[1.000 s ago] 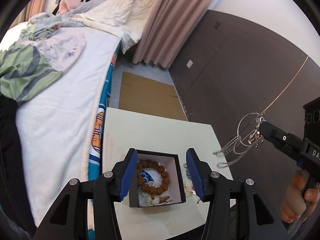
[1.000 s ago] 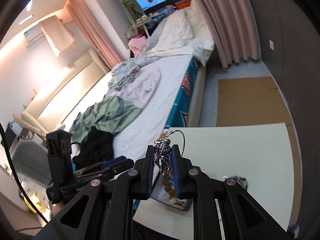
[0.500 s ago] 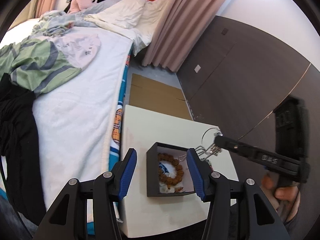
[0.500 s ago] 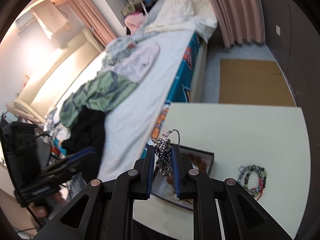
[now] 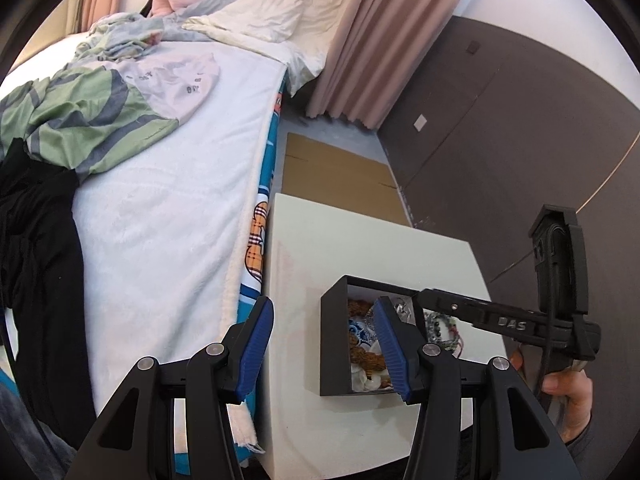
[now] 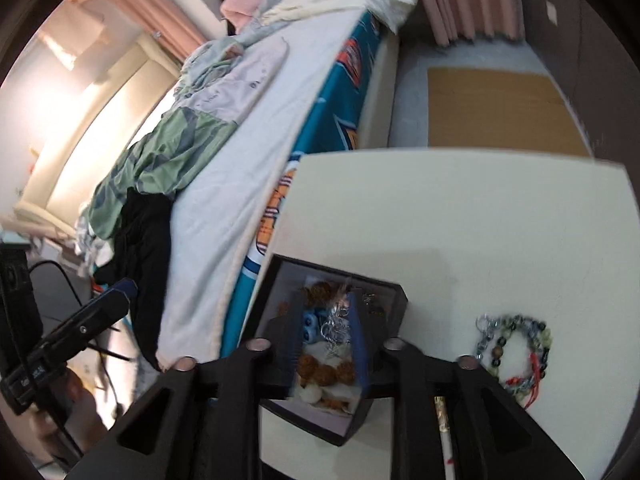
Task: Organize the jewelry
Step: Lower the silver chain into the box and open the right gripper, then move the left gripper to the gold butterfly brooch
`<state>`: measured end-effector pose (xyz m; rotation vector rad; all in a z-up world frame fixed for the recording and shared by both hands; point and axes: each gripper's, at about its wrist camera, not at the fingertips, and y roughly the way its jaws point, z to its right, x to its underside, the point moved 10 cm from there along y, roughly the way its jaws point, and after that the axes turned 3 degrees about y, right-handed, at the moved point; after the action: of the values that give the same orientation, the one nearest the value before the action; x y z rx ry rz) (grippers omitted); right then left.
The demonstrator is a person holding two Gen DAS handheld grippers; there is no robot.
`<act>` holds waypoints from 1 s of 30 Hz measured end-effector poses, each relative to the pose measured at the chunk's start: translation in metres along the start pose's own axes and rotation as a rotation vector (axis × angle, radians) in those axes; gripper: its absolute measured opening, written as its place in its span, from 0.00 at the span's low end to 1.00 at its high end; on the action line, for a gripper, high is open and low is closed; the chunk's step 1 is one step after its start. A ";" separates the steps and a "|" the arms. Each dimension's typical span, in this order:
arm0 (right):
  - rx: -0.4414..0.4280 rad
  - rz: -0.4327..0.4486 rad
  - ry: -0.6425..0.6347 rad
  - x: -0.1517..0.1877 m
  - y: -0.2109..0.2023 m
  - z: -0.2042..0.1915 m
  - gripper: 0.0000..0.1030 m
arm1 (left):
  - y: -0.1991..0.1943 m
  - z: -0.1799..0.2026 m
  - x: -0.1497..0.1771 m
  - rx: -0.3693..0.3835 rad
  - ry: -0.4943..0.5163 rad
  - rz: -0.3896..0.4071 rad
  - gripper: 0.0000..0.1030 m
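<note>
A black open jewelry box (image 5: 333,336) (image 6: 380,298) stands on the white table near its bed-side edge. In it lie a brown bead bracelet (image 6: 324,374), a blue charm (image 6: 310,326) and the silver chain with ring (image 6: 336,326). My right gripper (image 6: 326,332) is open with its fingers down inside the box, on either side of the chain. Its fingertips (image 5: 424,298) reach over the box's right rim in the left wrist view. My left gripper (image 5: 322,340) is open and empty, above the box's left wall.
A green and dark bead bracelet (image 6: 516,352) (image 5: 442,326) lies on the table (image 6: 460,220) right of the box. A gold stick (image 6: 442,412) lies near the table's front. The bed (image 5: 168,216) runs along the table's left side. Cardboard (image 6: 500,108) lies on the floor beyond.
My right gripper came down into the box and opened, letting go of the silver chain, which now lies in the box. My left gripper drew back to the left.
</note>
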<state>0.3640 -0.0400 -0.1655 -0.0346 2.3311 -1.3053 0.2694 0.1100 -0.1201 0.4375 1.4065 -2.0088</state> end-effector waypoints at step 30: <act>0.042 0.194 0.333 0.054 -0.117 0.154 0.71 | 0.095 0.163 0.061 0.075 0.319 -0.247 0.52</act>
<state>0.3551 -0.2411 -0.1589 0.4437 2.5001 -1.3437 0.3020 -0.0812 -0.1637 0.6694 1.6478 -2.2708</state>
